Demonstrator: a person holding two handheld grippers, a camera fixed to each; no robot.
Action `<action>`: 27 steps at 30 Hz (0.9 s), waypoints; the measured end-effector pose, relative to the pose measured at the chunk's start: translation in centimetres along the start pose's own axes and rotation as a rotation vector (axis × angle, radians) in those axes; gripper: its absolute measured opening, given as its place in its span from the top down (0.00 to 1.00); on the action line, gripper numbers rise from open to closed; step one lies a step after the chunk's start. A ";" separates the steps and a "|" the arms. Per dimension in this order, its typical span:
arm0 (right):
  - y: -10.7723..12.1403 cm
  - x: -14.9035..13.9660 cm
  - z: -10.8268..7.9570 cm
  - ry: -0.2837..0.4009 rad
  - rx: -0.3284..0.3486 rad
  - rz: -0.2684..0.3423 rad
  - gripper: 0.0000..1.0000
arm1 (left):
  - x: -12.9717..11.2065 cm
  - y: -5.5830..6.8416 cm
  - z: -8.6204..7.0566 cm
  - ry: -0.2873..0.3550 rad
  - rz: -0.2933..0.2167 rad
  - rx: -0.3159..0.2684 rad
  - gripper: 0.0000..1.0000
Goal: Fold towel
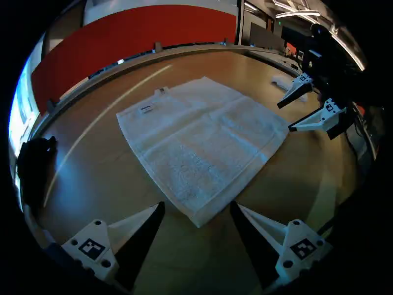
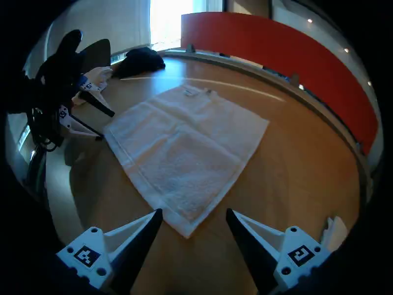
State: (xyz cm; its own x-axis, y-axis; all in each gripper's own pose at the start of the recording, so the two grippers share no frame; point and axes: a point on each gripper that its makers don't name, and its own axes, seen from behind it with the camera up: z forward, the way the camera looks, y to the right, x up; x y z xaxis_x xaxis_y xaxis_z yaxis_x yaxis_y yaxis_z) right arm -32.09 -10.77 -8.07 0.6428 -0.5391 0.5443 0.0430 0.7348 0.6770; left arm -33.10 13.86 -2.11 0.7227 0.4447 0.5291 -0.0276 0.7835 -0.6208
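White towel (image 1: 204, 142) flat on the wooden tabletop (image 1: 98, 167), near the middle, one corner pointing toward the left tool (image 1: 196, 204) and ending just short of the gap between its fingers. Left tool spread wide, empty, touching nothing. Small tags (image 1: 153, 101) at the towel's far edge. In the right gripper view, towel seen from another side, a different corner aimed at the right tool (image 2: 193, 211), likewise wide apart and gripping nothing. Each tool also visible from the other's camera, held off beside the towel, fingers apart, clear of the cloth. At the tabletop's far rim, a dark bundle (image 2: 140, 59); along the back edge, a red panel (image 2: 294, 54); near the right tool, a small pale cloth (image 2: 335, 231)
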 end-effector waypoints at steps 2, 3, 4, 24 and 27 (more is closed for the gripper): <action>-0.1 -0.2 0.0 -0.006 0.003 -0.003 0.00 | -0.2 0.2 0.1 -0.008 -0.002 -0.009 0.02; -0.1 -0.4 0.1 -0.009 0.005 -0.005 0.00 | -0.2 0.2 0.2 -0.009 -0.001 -0.010 0.02; -0.1 -0.5 0.1 -0.012 0.007 -0.007 0.00 | -0.2 0.3 0.2 -0.010 0.000 -0.009 0.02; -0.2 -1.2 0.5 -0.020 0.017 0.015 0.33 | -0.4 0.2 0.2 -0.028 0.010 0.016 0.07; -0.1 -1.3 0.5 -0.018 0.015 0.019 0.42 | -0.4 0.0 0.1 -0.028 -0.003 0.026 0.19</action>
State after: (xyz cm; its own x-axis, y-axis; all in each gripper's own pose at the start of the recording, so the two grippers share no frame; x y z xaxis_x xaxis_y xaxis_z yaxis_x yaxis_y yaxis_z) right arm -33.28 -10.35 -8.59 0.6295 -0.5325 0.5658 0.0190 0.7385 0.6740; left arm -33.47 13.77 -2.25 0.7030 0.4545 0.5471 -0.0442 0.7956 -0.6042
